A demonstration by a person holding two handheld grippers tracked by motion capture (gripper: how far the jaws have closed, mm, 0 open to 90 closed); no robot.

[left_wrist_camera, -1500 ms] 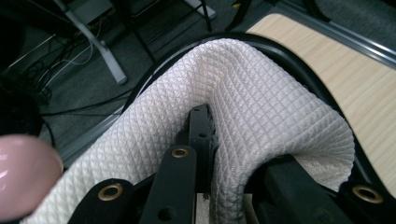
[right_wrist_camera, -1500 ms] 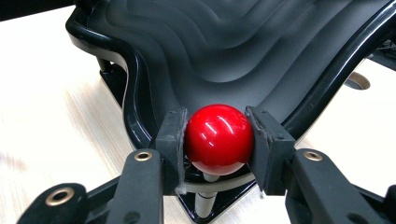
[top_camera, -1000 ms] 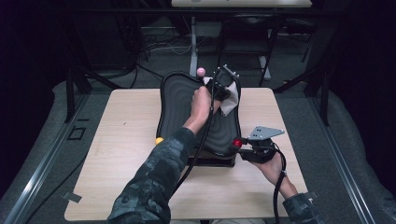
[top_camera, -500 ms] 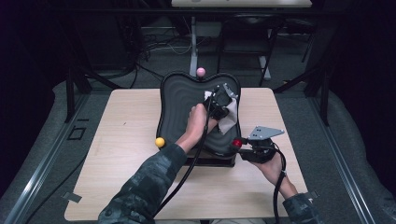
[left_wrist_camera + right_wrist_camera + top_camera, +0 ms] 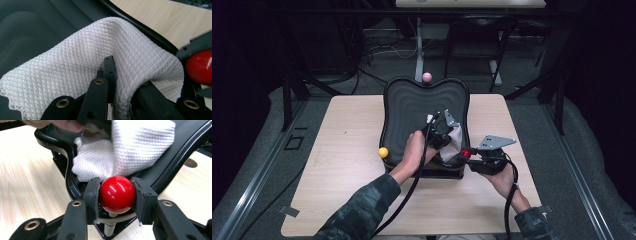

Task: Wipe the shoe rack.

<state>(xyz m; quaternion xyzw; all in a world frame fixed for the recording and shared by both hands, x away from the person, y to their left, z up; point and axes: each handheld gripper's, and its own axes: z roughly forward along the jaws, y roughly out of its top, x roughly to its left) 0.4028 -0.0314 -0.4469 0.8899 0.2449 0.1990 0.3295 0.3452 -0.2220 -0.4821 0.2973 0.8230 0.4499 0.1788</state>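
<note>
Light wood bench (image 5: 337, 165), rounded corners, centre of high view. Grey carpet floor (image 5: 257, 150) around it, tape marks (image 5: 293, 144) at left. Black metal frame legs (image 5: 287, 102) either side. Dark room behind, dim. White stand post (image 5: 418, 47) at back, cables (image 5: 377, 50) tangled on floor. Pale tabletop edge (image 5: 469, 3) at top.

No writing or labels seem legible on anything here

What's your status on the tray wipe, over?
Left gripper shut on white cloth, wiping the black tray. Right gripper shut on red ball knob, steadying the tray. Nothing in the way.
</note>
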